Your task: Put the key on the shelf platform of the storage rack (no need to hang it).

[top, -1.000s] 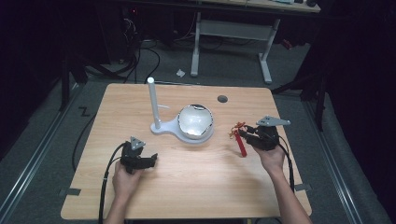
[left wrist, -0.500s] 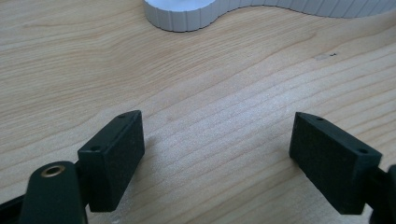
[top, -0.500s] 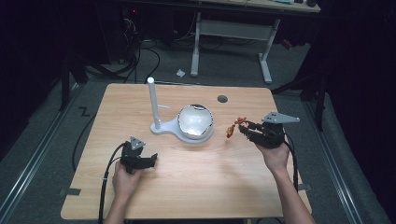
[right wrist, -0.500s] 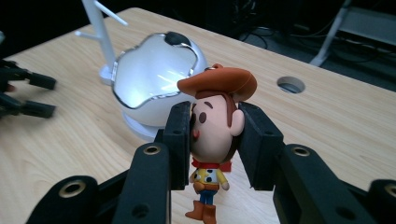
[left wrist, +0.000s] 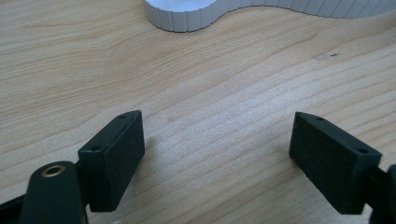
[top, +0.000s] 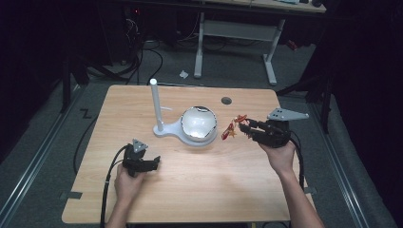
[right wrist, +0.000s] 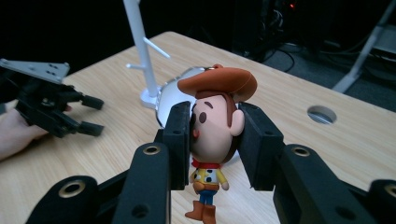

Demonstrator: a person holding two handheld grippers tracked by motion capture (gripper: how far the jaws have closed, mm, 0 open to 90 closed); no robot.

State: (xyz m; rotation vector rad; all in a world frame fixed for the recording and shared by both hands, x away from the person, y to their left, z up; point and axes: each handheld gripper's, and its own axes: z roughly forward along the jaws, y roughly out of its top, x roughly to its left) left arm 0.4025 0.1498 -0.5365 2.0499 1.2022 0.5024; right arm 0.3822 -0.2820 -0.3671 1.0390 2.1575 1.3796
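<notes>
A small cowboy figurine (right wrist: 215,121) with a brown hat hangs in the air, its head clamped between the pads of my right gripper (right wrist: 215,137). In the high view that right gripper (top: 243,127) holds the figurine (top: 232,129) above the table, just right of the white dome (top: 198,123). The dome sits on a white stand (top: 166,129) with an upright post (top: 154,102). My left gripper (top: 154,163) rests on the table at the front left, held by a hand. Its jaws stand open over bare wood (left wrist: 219,144), with the stand's ribbed base (left wrist: 187,14) ahead of them.
The wooden table (top: 237,190) has a round cable hole (top: 226,100) near its far edge. A desk frame (top: 233,33) and cables lie on the dark floor beyond. The post carries short side pegs (right wrist: 156,46).
My right gripper has risen with the figurine and drifted slightly left toward the dome. The left gripper has stayed put.
</notes>
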